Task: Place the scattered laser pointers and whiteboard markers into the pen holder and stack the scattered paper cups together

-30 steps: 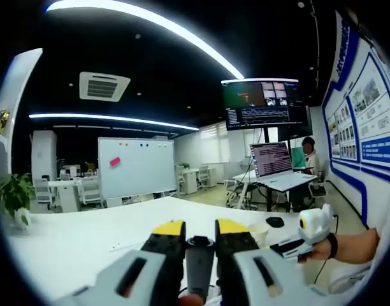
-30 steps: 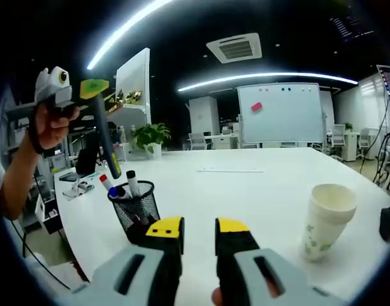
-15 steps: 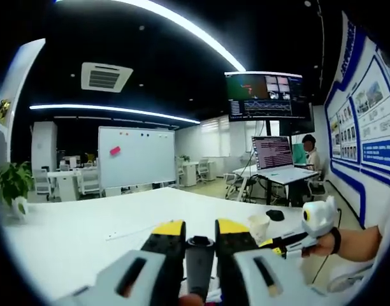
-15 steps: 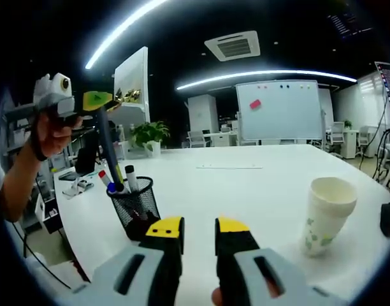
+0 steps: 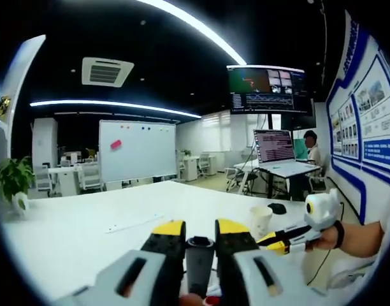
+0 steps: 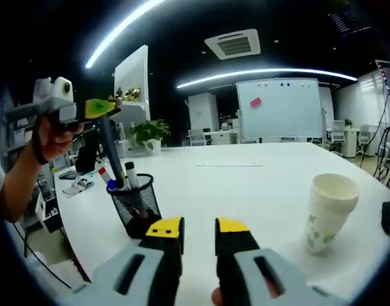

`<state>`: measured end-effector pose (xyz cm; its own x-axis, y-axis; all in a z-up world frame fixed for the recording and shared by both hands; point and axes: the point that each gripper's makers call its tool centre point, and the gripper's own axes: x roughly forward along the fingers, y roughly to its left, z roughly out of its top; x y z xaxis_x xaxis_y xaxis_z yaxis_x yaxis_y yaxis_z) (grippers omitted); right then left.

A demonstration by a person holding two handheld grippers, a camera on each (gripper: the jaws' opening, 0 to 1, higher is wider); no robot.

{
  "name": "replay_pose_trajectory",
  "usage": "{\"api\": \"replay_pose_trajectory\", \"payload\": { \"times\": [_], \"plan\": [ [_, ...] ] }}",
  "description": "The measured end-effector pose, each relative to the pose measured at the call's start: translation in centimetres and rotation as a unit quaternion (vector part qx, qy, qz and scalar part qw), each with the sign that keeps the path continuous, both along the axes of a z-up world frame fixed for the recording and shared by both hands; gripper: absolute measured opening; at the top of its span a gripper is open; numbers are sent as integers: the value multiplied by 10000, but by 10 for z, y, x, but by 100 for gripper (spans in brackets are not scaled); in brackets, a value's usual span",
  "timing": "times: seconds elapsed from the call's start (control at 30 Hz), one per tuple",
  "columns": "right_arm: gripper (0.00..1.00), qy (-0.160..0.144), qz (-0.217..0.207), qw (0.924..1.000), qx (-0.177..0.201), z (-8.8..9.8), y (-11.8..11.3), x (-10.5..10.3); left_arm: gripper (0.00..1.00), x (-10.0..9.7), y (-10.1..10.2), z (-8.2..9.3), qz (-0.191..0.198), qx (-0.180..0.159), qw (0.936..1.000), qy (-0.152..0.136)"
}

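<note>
In the right gripper view, the left gripper [image 6: 101, 108] is held up at the left by a hand [image 6: 51, 131], its yellow jaws clamped on a dark pen [image 6: 112, 150]. The pen hangs tilted, its lower end at the mouth of the black mesh pen holder [image 6: 136, 207], among the markers [image 6: 132, 174] already standing in it (one shows a red cap, one a blue end, one a black cap). The holder stands on the white table [image 6: 246, 185], just ahead of the right gripper [image 6: 198, 231], whose jaws are parted with nothing between them. A stack of paper cups [image 6: 329, 210] stands well apart to the right, and a dark object [image 6: 389, 218] lies at the table's far right edge.

In the left gripper view, the same pen [image 5: 199, 264] shows as a dark shaft pinched between the two yellow-tipped jaws. The right gripper [image 5: 278, 241] comes in from the right, with the cups [image 5: 260, 220] just beyond its tips. A whiteboard [image 5: 136, 152] stands across the room.
</note>
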<state>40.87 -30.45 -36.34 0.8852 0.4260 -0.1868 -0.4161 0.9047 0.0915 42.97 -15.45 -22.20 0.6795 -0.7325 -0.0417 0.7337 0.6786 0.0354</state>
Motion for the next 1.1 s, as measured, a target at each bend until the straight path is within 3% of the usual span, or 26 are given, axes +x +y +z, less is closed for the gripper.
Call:
{"api": "replay_pose_trajectory", "payload": {
  "times": [1.1],
  "plan": [
    [20,45,113,9999,-27,-4,11,1,19,-1,10,-46,26,247,9987,450]
  ]
}}
